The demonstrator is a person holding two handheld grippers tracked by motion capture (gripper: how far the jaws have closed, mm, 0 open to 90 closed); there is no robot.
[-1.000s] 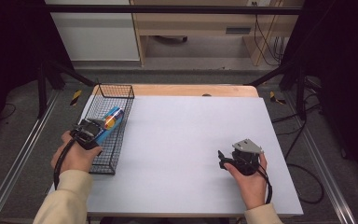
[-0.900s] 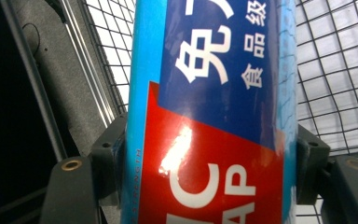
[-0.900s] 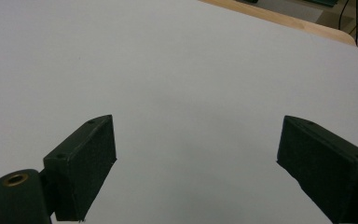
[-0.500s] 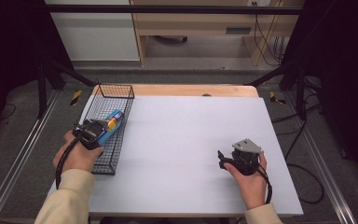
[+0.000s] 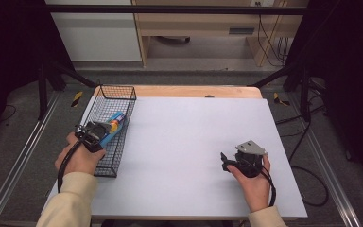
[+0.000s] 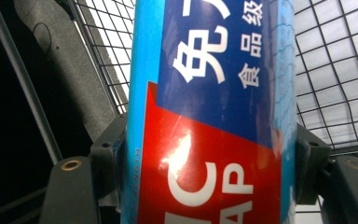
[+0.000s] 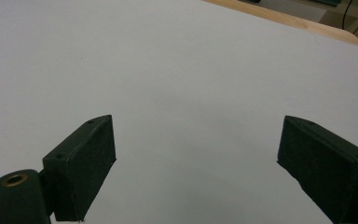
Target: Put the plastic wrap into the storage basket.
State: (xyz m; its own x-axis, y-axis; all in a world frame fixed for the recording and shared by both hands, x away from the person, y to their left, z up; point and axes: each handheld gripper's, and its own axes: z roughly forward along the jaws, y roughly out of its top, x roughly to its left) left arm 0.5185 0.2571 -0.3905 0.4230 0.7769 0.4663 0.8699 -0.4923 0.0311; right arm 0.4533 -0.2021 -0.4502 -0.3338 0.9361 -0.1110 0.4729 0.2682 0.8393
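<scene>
Left gripper (image 5: 105,130) has its jaws clamped on a blue and red cylindrical tube with white lettering (image 6: 209,116), holding it over the black wire mesh basket (image 5: 123,97) at the table's left edge. Right gripper (image 5: 225,160) sits low over the bare white tabletop (image 5: 179,137), well apart from the basket, jaws spread wide, gripping nothing.

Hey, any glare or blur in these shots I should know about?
Left gripper view: a white glare patch sits on the red part of the glossy blue and red tube, and the picture is slightly soft up close. Right gripper view: even light on the white table top, no glare. High view: dim, dark surroundings.
</scene>
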